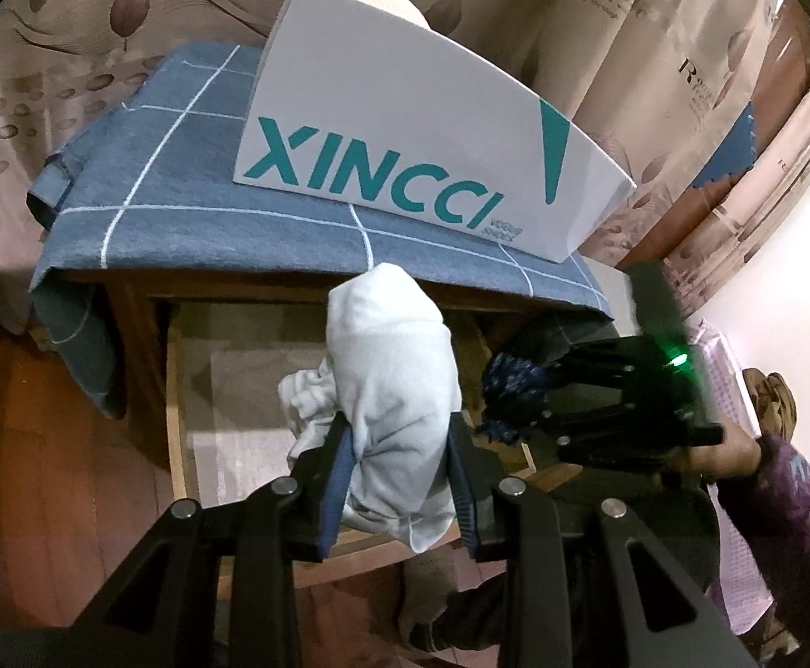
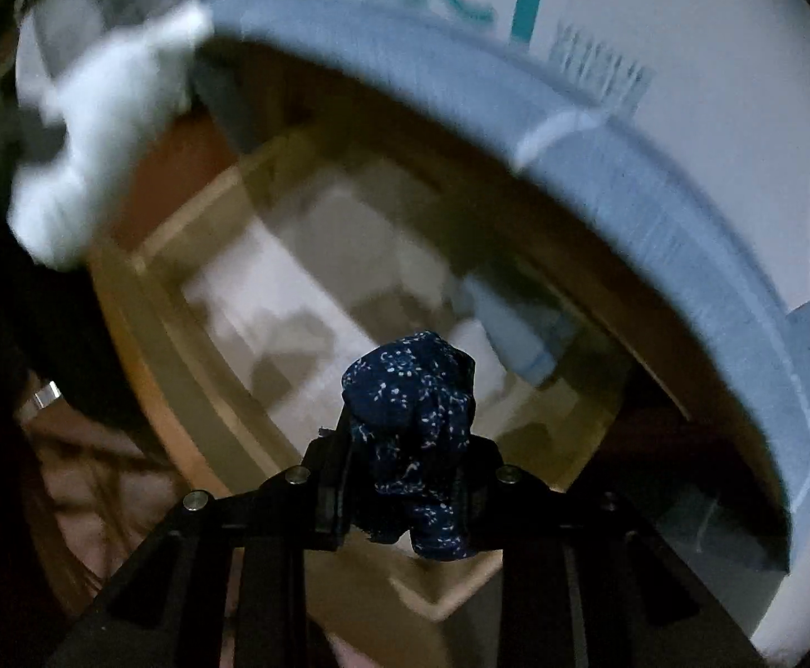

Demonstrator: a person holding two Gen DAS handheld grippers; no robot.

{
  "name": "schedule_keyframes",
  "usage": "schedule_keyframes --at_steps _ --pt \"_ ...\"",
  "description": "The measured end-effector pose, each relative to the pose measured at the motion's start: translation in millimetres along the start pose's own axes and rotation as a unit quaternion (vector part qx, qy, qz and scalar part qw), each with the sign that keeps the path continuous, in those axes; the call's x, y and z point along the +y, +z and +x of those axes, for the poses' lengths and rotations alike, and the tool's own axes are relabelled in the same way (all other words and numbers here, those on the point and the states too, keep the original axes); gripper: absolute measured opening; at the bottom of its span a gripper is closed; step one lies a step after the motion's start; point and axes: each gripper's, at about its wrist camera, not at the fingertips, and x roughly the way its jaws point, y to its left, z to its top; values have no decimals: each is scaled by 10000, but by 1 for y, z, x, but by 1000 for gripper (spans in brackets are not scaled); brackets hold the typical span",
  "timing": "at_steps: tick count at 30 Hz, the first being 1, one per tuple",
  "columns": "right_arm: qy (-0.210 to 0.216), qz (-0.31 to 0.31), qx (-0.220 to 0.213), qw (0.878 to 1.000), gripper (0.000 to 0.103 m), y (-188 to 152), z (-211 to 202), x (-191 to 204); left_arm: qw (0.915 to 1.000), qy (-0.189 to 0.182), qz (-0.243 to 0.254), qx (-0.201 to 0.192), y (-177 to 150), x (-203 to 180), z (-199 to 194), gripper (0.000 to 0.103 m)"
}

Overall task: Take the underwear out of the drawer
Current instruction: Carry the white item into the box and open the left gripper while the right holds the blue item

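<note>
- My left gripper (image 1: 399, 479) pinches a bundle of white underwear (image 1: 391, 367) between its fingers, held up in front of the open drawer (image 1: 179, 389).
- My right gripper (image 2: 405, 479) has its fingers pressed on a wad of dark blue speckled underwear (image 2: 410, 417), above the drawer's pale lined floor.
- From the left wrist view, that right gripper sits to the right of the drawer, with a hand (image 1: 733, 445) in a purple sleeve behind it.
- Above the drawer, a blue checked cloth (image 1: 182, 167) covers the cabinet top, and a white XINCCI shoe box (image 1: 405, 128) stands on it.
</note>
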Motion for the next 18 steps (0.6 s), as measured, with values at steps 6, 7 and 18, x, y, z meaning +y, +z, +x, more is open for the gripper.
schedule_keyframes --at_steps 6,7,18 --pt "536 1763 -968 9781 25 -15 -19 -8 10000 -7 -39 -78 -1 3 -6 31" --pt "576 1997 -1096 9720 25 -21 -17 -9 10000 -21 -41 -80 -1 3 -7 31" --pt "144 2141 -602 9748 25 -25 18 -11 9994 210 167 -236 -5 -7 -16 31"
